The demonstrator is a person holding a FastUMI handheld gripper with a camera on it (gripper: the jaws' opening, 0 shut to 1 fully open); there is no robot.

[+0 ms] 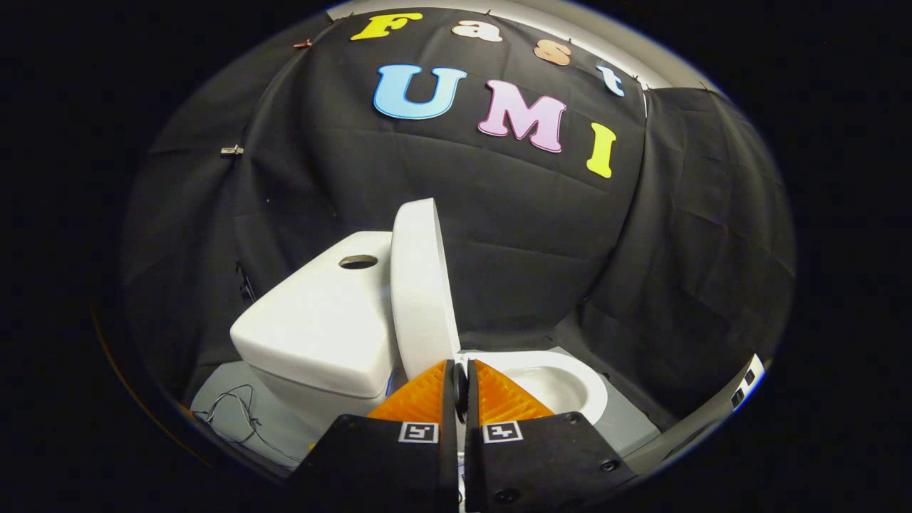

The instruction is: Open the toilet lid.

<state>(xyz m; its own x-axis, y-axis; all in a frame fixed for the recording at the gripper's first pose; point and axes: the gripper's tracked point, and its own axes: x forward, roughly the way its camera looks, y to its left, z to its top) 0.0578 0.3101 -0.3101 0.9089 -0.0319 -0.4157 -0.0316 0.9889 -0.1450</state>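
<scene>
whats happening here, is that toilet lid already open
A handheld gripper is pointed at a white toilet in a black-draped booth. The toilet lid already stands raised, upright next to the tank, and the bowl is uncovered just beyond the fingers. The fingers are closed together with nothing visibly clamped between them, just in front of the lid's lower edge. A thin wire lies on the floor beside the tank.

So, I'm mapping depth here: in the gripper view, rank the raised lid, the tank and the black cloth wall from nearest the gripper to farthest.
From the gripper, fingers closed:
1. Raised lid, just ahead, upright.
2. Tank, behind the lid.
3. Black cloth wall, beyond both.
</scene>
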